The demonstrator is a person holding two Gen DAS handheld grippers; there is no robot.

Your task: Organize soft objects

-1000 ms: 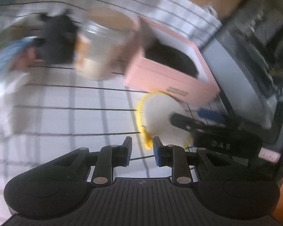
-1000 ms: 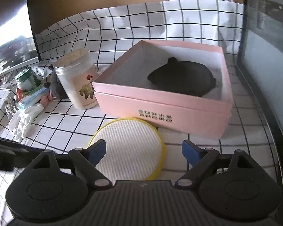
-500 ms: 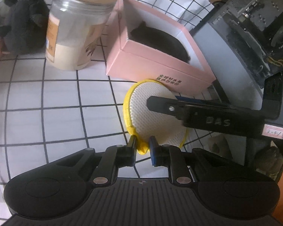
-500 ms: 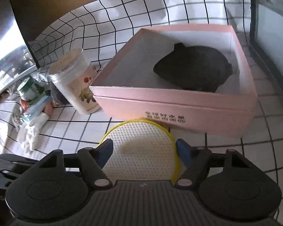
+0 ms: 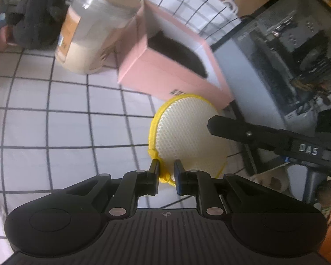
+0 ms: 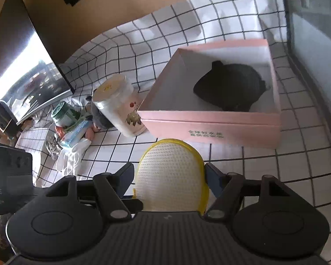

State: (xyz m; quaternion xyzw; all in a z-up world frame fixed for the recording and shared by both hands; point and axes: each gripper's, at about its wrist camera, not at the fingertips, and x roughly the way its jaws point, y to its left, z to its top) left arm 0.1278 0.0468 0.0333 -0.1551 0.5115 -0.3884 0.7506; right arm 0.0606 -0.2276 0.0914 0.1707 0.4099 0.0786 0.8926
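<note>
A round white mesh pad with a yellow rim (image 5: 187, 132) is lifted off the checked cloth. My left gripper (image 5: 166, 169) is shut on its yellow edge loop. In the right wrist view the pad (image 6: 170, 176) stands between the fingers of my right gripper (image 6: 170, 172), which closes around its sides; contact is unclear. An open pink box (image 6: 209, 123) behind it holds a black soft object (image 6: 229, 90). The box (image 5: 165, 75) also shows in the left wrist view.
A white lidded jar (image 6: 119, 106) stands left of the box, with a dark plush toy (image 5: 35, 28) behind it. A green-lidded jar (image 6: 61, 114), a blue packet (image 6: 75, 134) and white gloves (image 6: 70, 159) lie further left. A computer case (image 5: 286, 66) stands on the right.
The pad has risen off the cloth, held by my left gripper. My right gripper has narrowed around the pad and both have moved up and nearer the box.
</note>
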